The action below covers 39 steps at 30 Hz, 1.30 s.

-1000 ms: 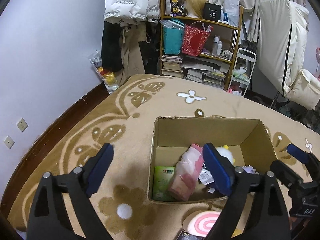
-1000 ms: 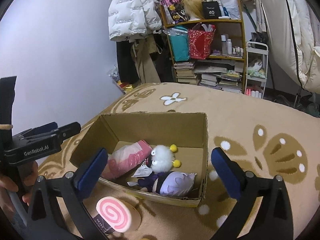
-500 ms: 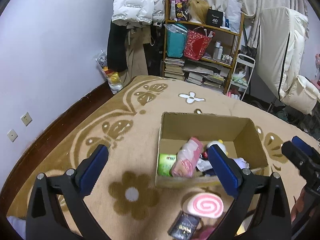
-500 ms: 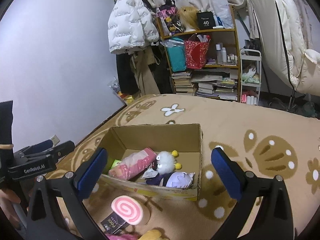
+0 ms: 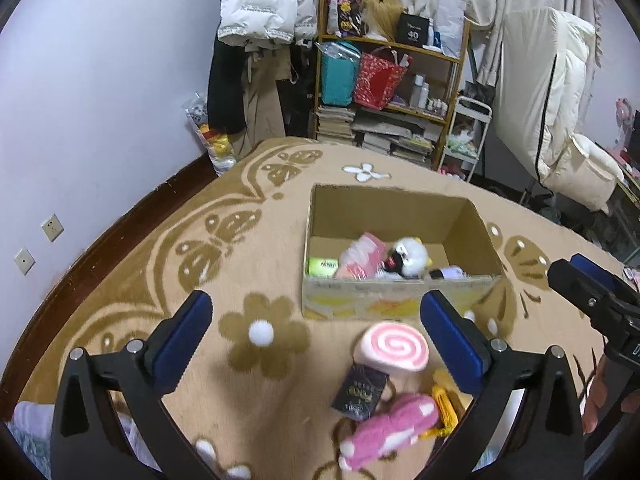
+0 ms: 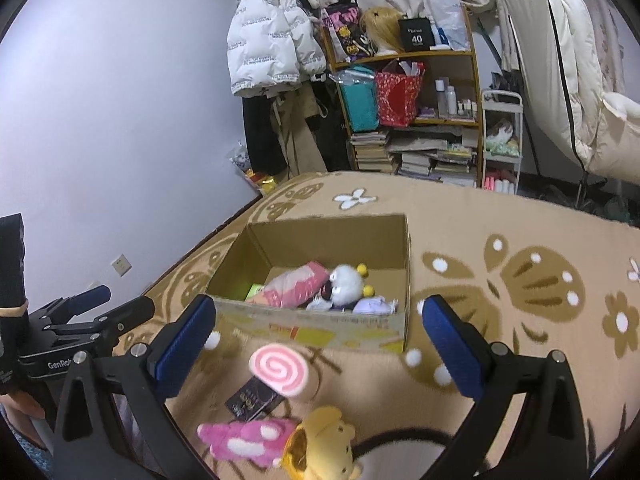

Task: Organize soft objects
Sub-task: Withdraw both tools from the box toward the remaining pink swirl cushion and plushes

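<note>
An open cardboard box stands on the tan carpet and holds a pink pack, a green pack, a white fluffy toy and a purple toy. In front of it lie a pink swirl roll plush, a dark card packet, a pink plush and a yellow plush. My left gripper is open and empty above the carpet before the box. My right gripper is open and empty above the swirl roll.
A purple wall with sockets runs along the left. A cluttered shelf with bags and books and hanging coats stand behind the carpet. A white cart and bedding stand at the right.
Both grippers have pulled back and up from the box. The swirl roll, card packet, pink plush and yellow plush have come into view in front of the box. Both stay open.
</note>
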Motion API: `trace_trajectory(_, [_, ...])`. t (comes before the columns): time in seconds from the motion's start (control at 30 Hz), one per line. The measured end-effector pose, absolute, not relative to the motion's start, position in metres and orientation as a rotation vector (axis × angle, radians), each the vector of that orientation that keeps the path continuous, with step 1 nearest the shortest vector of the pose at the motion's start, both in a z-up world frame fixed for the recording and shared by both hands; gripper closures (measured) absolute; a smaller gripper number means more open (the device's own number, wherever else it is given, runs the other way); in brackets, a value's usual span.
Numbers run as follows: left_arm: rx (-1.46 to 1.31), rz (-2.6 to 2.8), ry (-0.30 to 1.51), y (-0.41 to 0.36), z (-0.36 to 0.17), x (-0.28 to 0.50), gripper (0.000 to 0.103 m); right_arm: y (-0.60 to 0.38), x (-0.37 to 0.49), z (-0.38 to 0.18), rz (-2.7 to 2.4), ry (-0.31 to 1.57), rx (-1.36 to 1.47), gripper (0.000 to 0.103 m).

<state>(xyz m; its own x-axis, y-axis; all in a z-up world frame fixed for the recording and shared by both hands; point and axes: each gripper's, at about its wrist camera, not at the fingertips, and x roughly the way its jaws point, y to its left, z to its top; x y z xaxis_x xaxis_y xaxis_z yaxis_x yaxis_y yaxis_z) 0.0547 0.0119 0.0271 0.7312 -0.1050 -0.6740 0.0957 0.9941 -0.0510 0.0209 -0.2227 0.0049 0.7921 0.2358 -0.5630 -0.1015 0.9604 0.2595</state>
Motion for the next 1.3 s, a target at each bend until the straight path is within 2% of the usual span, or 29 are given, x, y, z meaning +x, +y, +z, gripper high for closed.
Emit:
trace_trajectory(0.67, [0.047, -0.163, 0.932, 0.000, -0.026, 0.023, 0.000, -0.220, 0.001, -0.056, 0.172, 0.856, 0.346, 0.000])
trace_trajectory(1.1, [0.133, -0.219, 1.071, -0.020, -0.061, 0.035, 0.000, -0.201, 0.017, -0.088, 0.235, 0.986, 0.322, 0.011])
trace_trajectory(1.17, [0.158, -0.241, 1.084, -0.026, -0.064, 0.034, 0.000, -0.200, 0.019, -0.093, 0.235, 1.001, 0.323, 0.015])
trace_trajectory(1.3, [0.216, -0.261, 1.113, -0.037, -0.073, 0.038, 0.000, -0.205, 0.022, -0.100, 0.246, 1.027, 0.364, 0.017])
